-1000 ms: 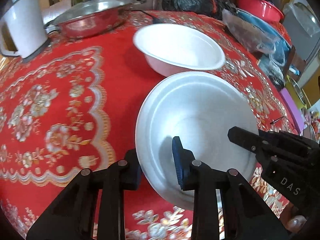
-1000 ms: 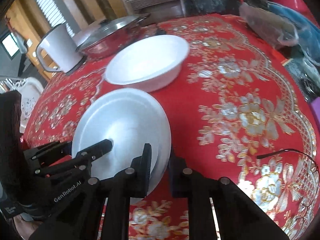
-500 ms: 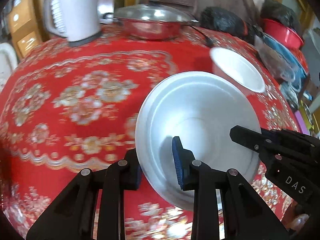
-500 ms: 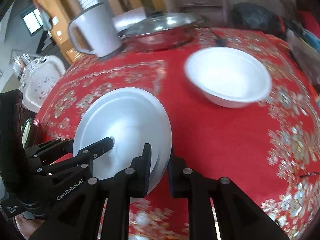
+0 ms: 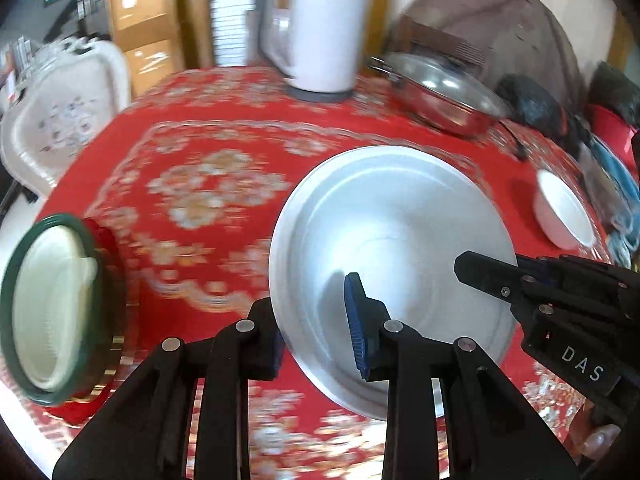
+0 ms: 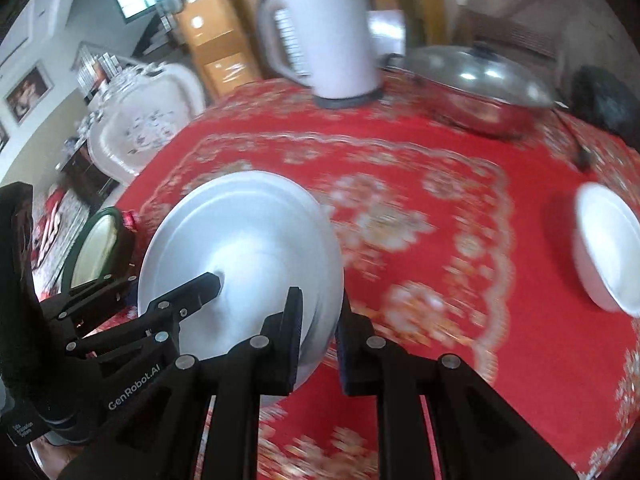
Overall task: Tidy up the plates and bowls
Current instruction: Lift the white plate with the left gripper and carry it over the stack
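Currently, a round white shallow plate [image 5: 392, 248] is carried in the air above a surface covered by a red cloth with gold flower patterns [image 5: 208, 168]. Both tools grip it by opposite edges: the left tool [image 5: 316, 320] is clamped on the plate's near left rim, and the right tool [image 6: 318, 332] is clamped on its right rim, each seen from its own camera.

Well apart to the right, a small white bowl [image 5: 564, 216] sits on the cloth; it looks empty. At the far left edge of the surface stands a round green-rimmed container [image 5: 52, 312] that appears to hold pale cream dishes stacked inside, though blur hides detail. Behind, a white electric kettle [image 5: 320, 28] and a lidded steel pan [image 5: 436, 92] rest at the back; what is under the lid cannot be seen.

Judging from this, the sorting is partway: the plate is lifted but not yet set down, perhaps bound for the green-rimmed container, and the bowl is yet to be put away.
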The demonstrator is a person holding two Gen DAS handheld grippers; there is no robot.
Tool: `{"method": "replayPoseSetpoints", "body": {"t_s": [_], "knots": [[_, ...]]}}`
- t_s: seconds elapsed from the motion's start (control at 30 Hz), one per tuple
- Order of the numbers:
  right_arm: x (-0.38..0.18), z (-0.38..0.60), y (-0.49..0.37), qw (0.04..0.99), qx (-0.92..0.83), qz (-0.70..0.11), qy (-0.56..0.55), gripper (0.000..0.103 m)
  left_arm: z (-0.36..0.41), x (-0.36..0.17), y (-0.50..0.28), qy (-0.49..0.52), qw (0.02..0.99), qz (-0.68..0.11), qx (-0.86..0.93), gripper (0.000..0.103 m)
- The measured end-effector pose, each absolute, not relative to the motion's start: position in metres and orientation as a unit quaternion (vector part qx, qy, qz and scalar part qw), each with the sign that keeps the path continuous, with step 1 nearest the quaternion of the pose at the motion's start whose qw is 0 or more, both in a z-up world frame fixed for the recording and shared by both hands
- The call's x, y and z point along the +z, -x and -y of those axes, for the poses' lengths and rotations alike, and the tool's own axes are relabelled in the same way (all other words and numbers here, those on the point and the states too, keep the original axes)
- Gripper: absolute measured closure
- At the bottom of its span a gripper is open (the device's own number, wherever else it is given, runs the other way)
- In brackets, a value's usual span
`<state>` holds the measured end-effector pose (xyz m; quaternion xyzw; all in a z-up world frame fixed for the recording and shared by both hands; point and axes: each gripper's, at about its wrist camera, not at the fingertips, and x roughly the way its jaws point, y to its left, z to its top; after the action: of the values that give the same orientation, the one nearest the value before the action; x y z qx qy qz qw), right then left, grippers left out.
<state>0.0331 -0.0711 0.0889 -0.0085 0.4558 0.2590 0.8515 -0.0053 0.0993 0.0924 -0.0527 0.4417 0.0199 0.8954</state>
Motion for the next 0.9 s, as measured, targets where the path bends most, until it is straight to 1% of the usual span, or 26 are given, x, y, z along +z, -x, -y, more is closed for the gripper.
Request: {"method": "replayPoseSetpoints", "body": {"t_s": [0.43,0.6,0.9], "knots": [[0.101,-0.075,-0.033,0.824,0.350,-0.441,0.063,0.086,-0.227,0.106,0.045,0.093,0.895,-0.418,0.123,0.077],[0.101,-0.118,-0.024,0.814,0.373,-0.437,0.083,0.086,-0.262,0.105,0.059,0.107,0.891,-0.414,0.150,0.077],[0.095,-0.173,-0.013,0.800,0.394,-0.439,0.110,0.086,-0.300,0.100,0.075,0.121,0.886,-0.409,0.182,0.077]]}}
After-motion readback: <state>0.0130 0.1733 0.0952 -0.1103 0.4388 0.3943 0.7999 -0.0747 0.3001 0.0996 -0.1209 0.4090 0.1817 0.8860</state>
